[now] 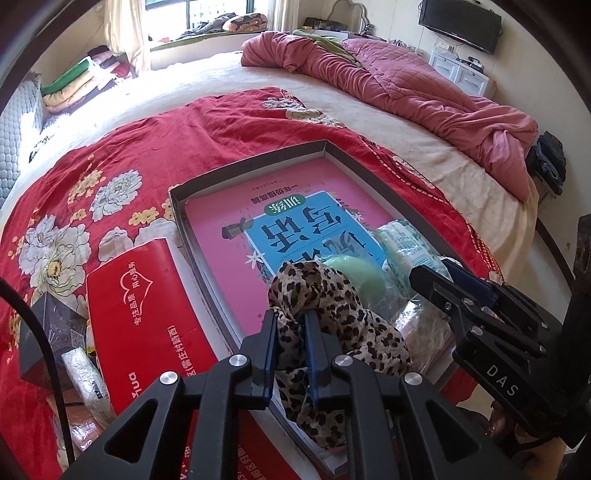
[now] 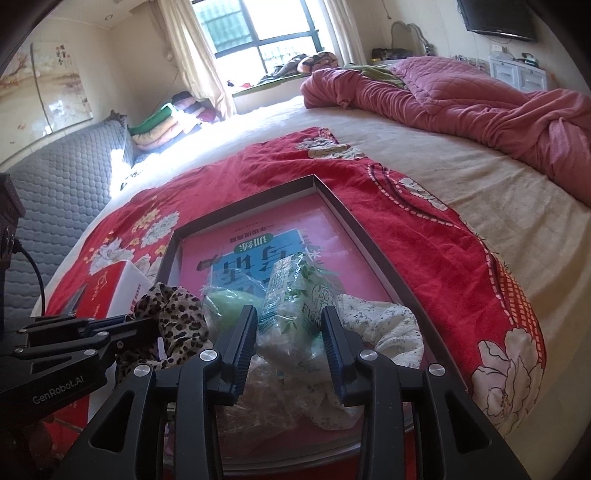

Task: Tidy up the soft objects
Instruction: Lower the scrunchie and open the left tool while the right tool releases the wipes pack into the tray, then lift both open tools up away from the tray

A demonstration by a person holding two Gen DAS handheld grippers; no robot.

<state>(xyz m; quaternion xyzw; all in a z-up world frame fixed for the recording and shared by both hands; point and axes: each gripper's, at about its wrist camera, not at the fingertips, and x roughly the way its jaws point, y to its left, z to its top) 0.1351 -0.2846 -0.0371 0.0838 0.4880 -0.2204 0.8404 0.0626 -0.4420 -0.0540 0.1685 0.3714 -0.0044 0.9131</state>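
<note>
- I see a wide bed (image 2: 424, 177) with a cream sheet and a rumpled pink quilt (image 2: 480, 99).
- Daylight floods through the curtained window (image 2: 258, 29).
- A television (image 2: 496, 16) hangs on the pale wall.

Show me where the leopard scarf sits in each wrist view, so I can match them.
Left wrist: leopard scarf at bottom centre, between the left gripper fingers, draped over the tray's near edge.
Right wrist: scarf at lower left, beside the green pouch, left of the right gripper.
Shared landmark: the tray holding the pink book.
</note>
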